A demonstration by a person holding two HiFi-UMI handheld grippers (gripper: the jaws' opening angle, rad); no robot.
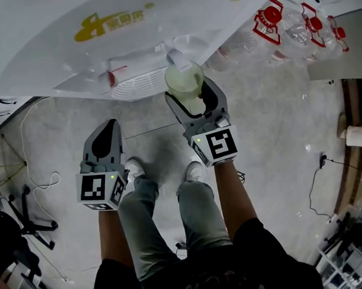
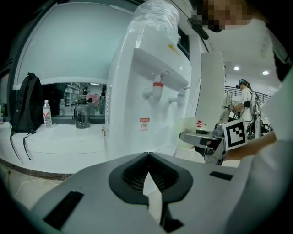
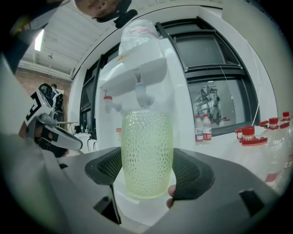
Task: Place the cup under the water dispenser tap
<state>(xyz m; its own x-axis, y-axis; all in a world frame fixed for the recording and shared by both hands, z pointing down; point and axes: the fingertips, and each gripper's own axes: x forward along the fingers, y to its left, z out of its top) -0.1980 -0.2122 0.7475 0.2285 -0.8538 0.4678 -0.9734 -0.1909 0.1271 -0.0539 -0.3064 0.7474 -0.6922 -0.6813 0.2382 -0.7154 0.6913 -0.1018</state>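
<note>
My right gripper [image 1: 193, 92] is shut on a pale green dimpled cup [image 1: 184, 80], held upright by its lower part. The cup [image 3: 146, 153] fills the middle of the right gripper view, gripped between the dark pads of the right gripper [image 3: 147, 170]. It hangs just in front of the white water dispenser [image 1: 129, 27], close below the blue tap [image 3: 142, 93], with the red tap [image 3: 107, 101] to its left. The slotted drip tray [image 1: 141, 85] lies left of the cup. My left gripper [image 1: 106, 132] is shut and empty, lower left, its jaw tips meeting [image 2: 149, 176].
Water bottles with red caps [image 1: 296, 24] stand right of the dispenser. Cables [image 1: 35, 182] trail across the grey floor at left. A black backpack [image 2: 25, 103], a small bottle [image 2: 46, 114] and a jar [image 2: 82, 114] sit on a white counter. A person [image 2: 245, 98] stands far behind.
</note>
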